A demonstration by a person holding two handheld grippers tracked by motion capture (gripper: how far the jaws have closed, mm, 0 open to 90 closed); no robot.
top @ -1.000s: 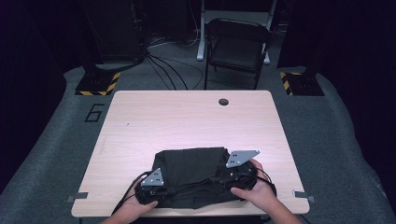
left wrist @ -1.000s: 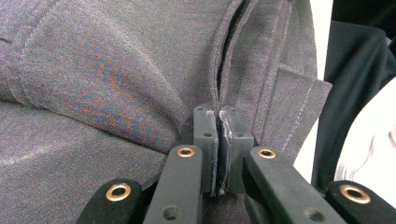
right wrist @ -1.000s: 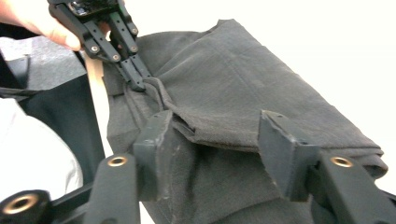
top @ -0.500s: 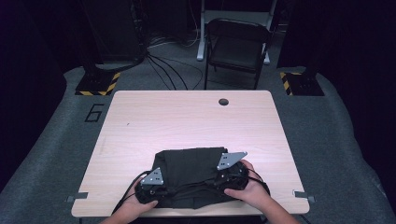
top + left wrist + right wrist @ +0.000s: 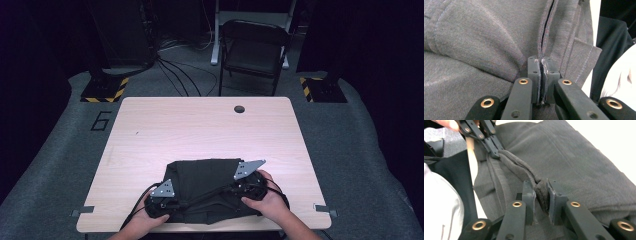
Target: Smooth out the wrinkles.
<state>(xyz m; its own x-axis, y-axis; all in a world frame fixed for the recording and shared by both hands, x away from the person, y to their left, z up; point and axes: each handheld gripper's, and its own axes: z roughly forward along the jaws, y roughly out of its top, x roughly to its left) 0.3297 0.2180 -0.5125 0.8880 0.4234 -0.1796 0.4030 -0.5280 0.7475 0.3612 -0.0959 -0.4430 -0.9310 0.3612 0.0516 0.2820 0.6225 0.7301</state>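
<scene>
Lying partly folded on the counter (image 5: 150, 130) near its front edge, a dark grey garment (image 5: 205, 180) awaits more folds. The left gripper (image 5: 540, 75) is clamped tight on a seam; the right gripper (image 5: 541, 195), jaws just closing, pinches a bunched fold. No label is readable on the garment.

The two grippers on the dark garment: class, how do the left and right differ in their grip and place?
The left gripper has its jaws pressed tight on a thin, flat seam edge of the dark garment; the right gripper, whose jaws have just been closing, pinches a thick bunched fold. In the high view the left gripper lies nearer the table's front edge than the right gripper. Both are shut on the same garment.
</scene>
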